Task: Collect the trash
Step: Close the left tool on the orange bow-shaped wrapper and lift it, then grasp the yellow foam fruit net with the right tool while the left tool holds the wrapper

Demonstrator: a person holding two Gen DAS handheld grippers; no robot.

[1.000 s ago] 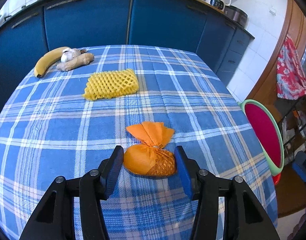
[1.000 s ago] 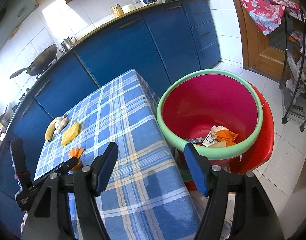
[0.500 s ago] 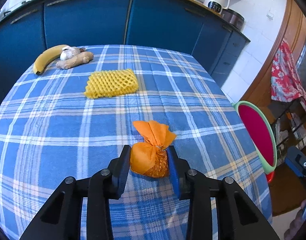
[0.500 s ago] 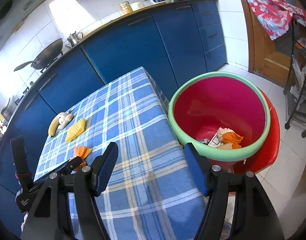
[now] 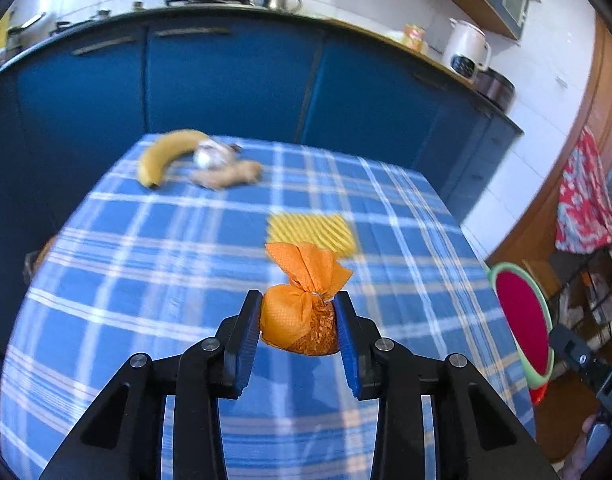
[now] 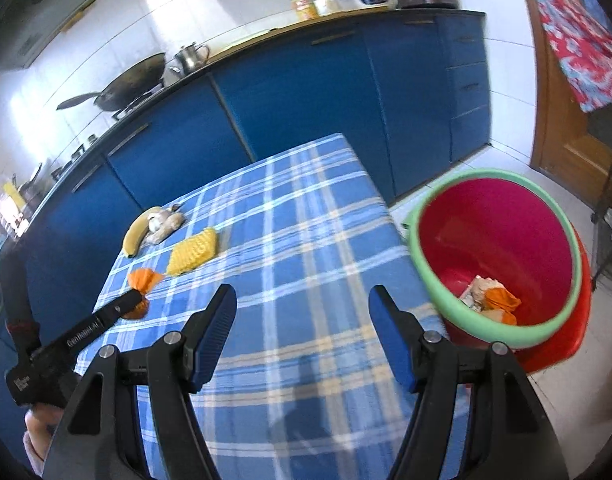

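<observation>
One orange bundle (image 5: 302,320) sits pinched between the left gripper's (image 5: 300,326) fingers, above the table's (image 6: 306,240) near left corner. Near its far left edge lie one banana (image 6: 136,232) and one yellow foam net (image 6: 194,256). The right gripper (image 6: 302,316) is spread, empty. The red bin (image 6: 497,240) holds scraps.

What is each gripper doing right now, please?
Left gripper: shut on the orange bag, lifted off the table.
Right gripper: open, nothing between its fingers.
</observation>
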